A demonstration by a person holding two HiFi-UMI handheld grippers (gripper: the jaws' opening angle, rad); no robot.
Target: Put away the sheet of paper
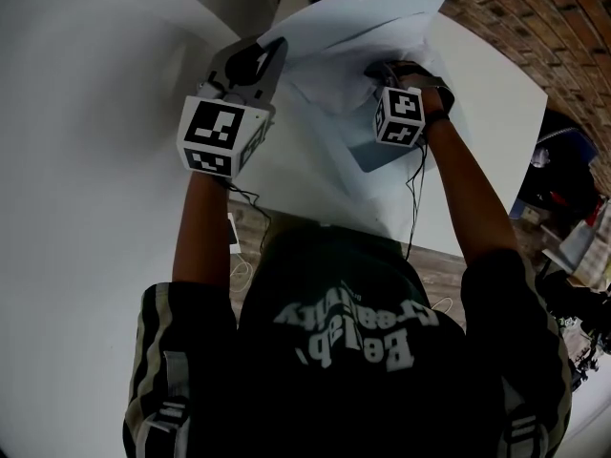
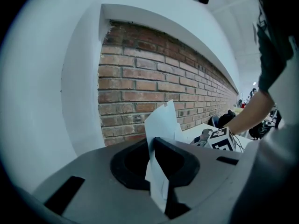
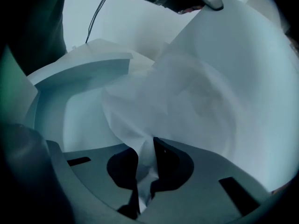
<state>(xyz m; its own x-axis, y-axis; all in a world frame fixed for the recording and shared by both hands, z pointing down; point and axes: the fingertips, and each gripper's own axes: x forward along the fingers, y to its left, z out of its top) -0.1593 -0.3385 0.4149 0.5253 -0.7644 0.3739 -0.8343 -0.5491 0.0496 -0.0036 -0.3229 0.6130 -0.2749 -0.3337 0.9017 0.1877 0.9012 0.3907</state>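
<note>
The sheet of paper (image 1: 372,17) is held up off the white table (image 1: 95,208) between the two grippers, and it bows and creases between them. The left gripper (image 1: 267,53) has the sheet's near-left edge. In the left gripper view its fingers (image 2: 174,158) are drawn almost together, with only the thin sheet between them. The paper runs down through the slot and stands upright above the tips as a narrow white flap in front of the brick wall (image 2: 140,78). The right gripper (image 1: 382,72) points steeply down at the middle-right of the sheet. In the right gripper view its fingers (image 3: 170,160) are closed tight on a crumpled fold of the paper. The fold is bunched and wrinkled inside the gap, and beyond the tips the sheet billows out wide to fill most of that view. Just beside and below this pinch, on the table, sits a pale blue-grey tray (image 3: 79,73) with a raised curved wall. Part of the sheet hangs over it, but whether paper and tray touch cannot be made out.
</note>
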